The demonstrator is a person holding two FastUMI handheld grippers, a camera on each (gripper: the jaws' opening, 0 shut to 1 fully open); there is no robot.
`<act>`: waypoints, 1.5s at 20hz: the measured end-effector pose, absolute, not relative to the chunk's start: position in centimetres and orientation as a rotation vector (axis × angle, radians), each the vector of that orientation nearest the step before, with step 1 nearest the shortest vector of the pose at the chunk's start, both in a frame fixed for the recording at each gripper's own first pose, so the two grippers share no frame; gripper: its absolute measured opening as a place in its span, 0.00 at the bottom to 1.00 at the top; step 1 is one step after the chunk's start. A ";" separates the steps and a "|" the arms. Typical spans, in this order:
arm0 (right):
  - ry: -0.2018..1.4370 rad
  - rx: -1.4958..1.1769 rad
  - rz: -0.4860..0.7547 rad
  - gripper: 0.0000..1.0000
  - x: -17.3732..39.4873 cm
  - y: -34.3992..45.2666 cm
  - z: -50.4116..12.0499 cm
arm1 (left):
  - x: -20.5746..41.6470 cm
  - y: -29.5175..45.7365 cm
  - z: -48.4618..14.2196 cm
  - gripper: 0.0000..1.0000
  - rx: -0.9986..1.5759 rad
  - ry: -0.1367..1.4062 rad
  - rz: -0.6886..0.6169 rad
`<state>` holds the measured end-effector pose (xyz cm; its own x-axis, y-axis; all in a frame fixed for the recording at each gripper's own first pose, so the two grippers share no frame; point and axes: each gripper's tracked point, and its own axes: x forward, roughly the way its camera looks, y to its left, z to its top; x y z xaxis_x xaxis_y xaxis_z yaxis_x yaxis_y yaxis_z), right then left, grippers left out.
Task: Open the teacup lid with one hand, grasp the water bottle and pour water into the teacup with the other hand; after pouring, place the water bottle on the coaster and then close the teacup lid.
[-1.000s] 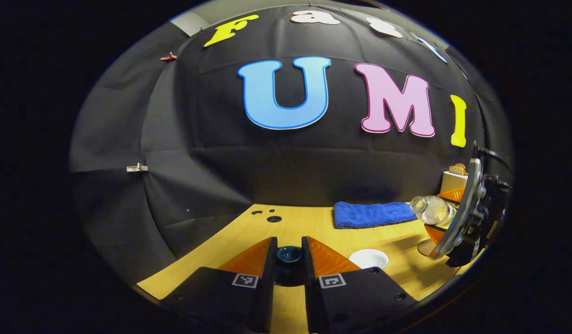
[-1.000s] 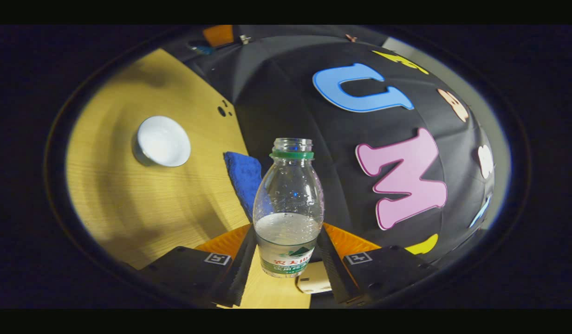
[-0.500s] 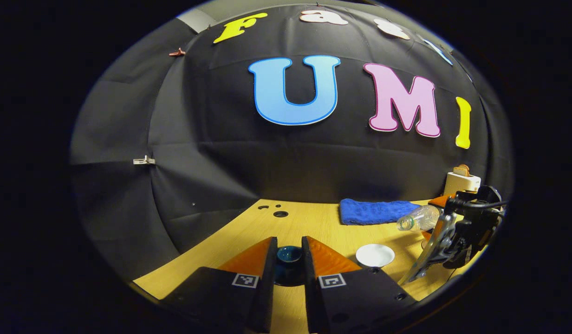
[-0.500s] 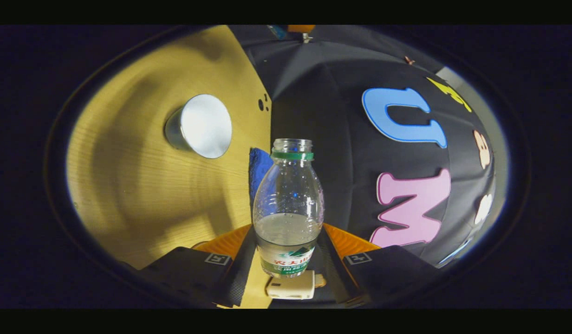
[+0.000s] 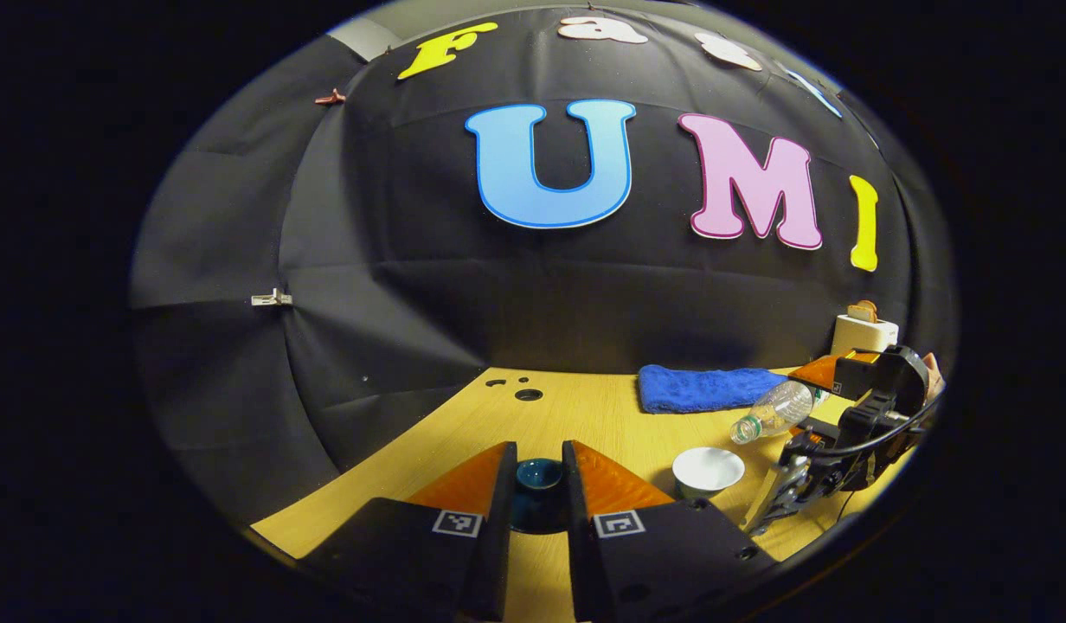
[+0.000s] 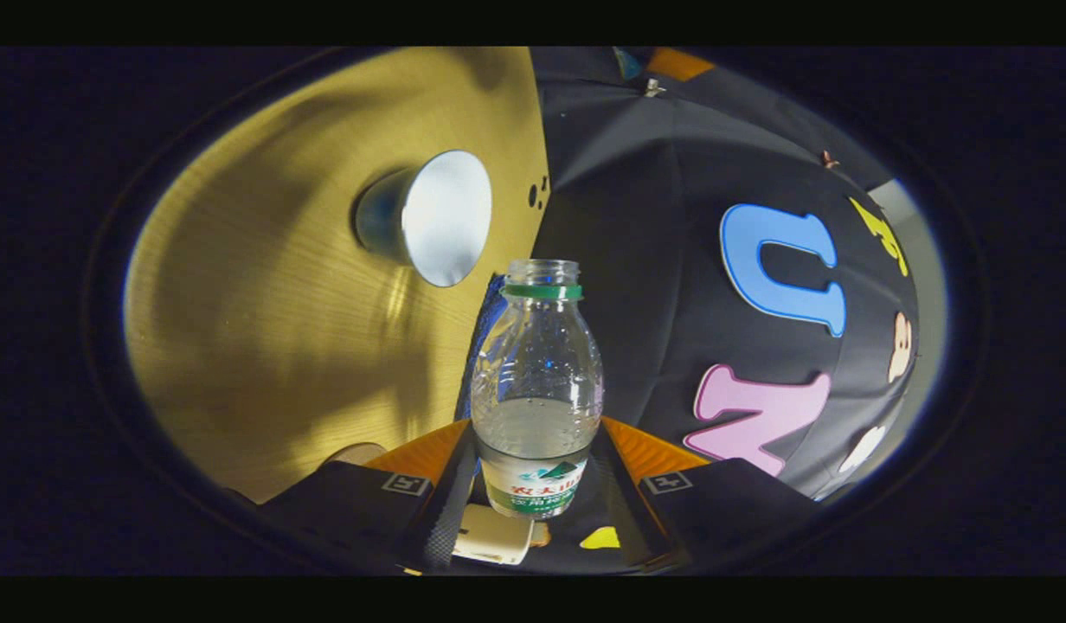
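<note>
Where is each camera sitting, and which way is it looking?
Left gripper view: rides on the left gripper, low over the wooden table, facing the booth wall; its two fingers clamp the dark teacup lid.
Right gripper view: rides on the right gripper, rolled sideways, looking along the tilted water bottle it grips, with the teacup beyond.
Shared: the teacup, the water bottle, the blue towel and the table; the left gripper view also shows the right gripper.

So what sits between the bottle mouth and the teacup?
Nothing: in the left gripper view the tilted bottle hangs over the open teacup, with just bare table behind the gap.
</note>
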<state>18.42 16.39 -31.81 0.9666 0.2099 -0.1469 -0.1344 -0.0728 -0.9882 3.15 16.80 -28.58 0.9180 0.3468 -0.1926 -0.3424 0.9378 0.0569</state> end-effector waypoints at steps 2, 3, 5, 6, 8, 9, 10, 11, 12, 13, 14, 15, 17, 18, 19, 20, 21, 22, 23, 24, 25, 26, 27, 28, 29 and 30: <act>-0.081 -1.659 0.289 0.74 18.2 16.8 -32.4 | 3.1 16.9 -29.0 0.36 0.029 0.208 0.354; -0.089 -1.674 0.295 0.70 18.3 16.8 -32.3 | 3.1 16.9 -29.1 0.33 0.030 0.211 0.353; -0.101 -1.701 0.301 0.73 18.5 17.0 -32.2 | 3.2 16.8 -29.2 0.32 0.025 0.212 0.351; -0.108 -1.717 0.301 0.74 18.5 16.9 -32.0 | 3.3 16.8 -29.2 0.32 0.024 0.211 0.351; -0.120 -1.741 0.308 0.73 18.4 16.9 -32.1 | 3.4 16.7 -29.2 0.33 0.023 0.210 0.348; -0.121 -1.750 0.314 0.74 18.7 17.0 -32.1 | 3.5 16.7 -29.3 0.33 0.021 0.210 0.345; -0.125 -1.763 0.313 0.73 18.9 17.0 -31.9 | 3.6 16.6 -29.3 0.29 0.019 0.210 0.343; -0.132 -1.778 0.310 0.74 18.9 17.1 -31.7 | 3.6 16.6 -29.5 0.33 0.017 0.212 0.342; -0.138 -1.789 0.313 0.74 18.9 17.1 -31.6 | 3.6 16.6 -29.5 0.33 0.014 0.213 0.340; -0.141 -1.794 0.325 0.74 18.8 17.2 -31.7 | 3.5 16.7 -29.5 0.32 0.013 0.213 0.340; -0.146 -1.807 0.331 0.73 18.9 17.4 -31.7 | 3.5 16.6 -29.5 0.29 0.011 0.213 0.338; -0.158 -1.828 0.336 0.73 19.0 17.6 -31.5 | 3.6 16.6 -29.6 0.32 0.011 0.211 0.334; -0.189 -1.869 0.332 0.74 19.0 17.9 -30.8 | 3.6 16.6 -29.7 0.32 0.020 0.207 0.331; -0.202 -1.883 0.330 0.74 19.2 17.9 -30.6 | 3.5 16.6 -29.7 0.32 0.022 0.207 0.328; -0.222 -1.903 0.328 0.77 19.3 18.1 -30.5 | 3.5 16.6 -29.9 0.33 0.019 0.206 0.323; -0.244 -1.932 0.322 0.73 19.5 18.3 -30.3 | 3.4 16.5 -30.1 0.33 0.012 0.209 0.316; -0.260 -1.959 0.321 0.73 19.5 18.5 -30.3 | 3.4 16.5 -30.3 0.33 0.006 0.213 0.312; -0.270 -1.976 0.323 0.73 19.6 18.4 -30.3 | 3.4 16.5 -30.4 0.33 0.002 0.214 0.310; -0.282 -1.992 0.321 0.77 19.5 18.4 -30.2 | 3.3 16.5 -30.6 0.29 0.000 0.214 0.309; -0.296 -2.004 0.318 0.74 19.4 18.5 -30.2 | 3.2 16.5 -30.6 0.33 -0.001 0.215 0.308; -0.303 -2.008 0.319 0.74 19.2 18.5 -30.2 | 3.1 16.5 -30.8 0.33 -0.001 0.215 0.306; -0.311 -2.018 0.315 0.74 19.3 18.6 -30.1 | 2.9 16.5 -30.8 0.33 -0.003 0.216 0.306; -0.317 -2.021 0.314 0.74 19.4 18.8 -30.2 | 2.8 16.5 -30.9 0.32 -0.007 0.216 0.305; -0.315 -2.021 0.315 0.74 19.4 18.7 -30.2 | 2.7 16.4 -30.9 0.33 -0.011 0.217 0.305; -0.319 -2.021 0.311 0.74 19.3 18.7 -30.0 | 2.6 16.4 -31.0 0.32 -0.014 0.217 0.304; -0.319 -2.022 0.310 0.74 19.3 18.8 -30.1 | 2.5 16.4 -31.0 0.33 -0.016 0.219 0.304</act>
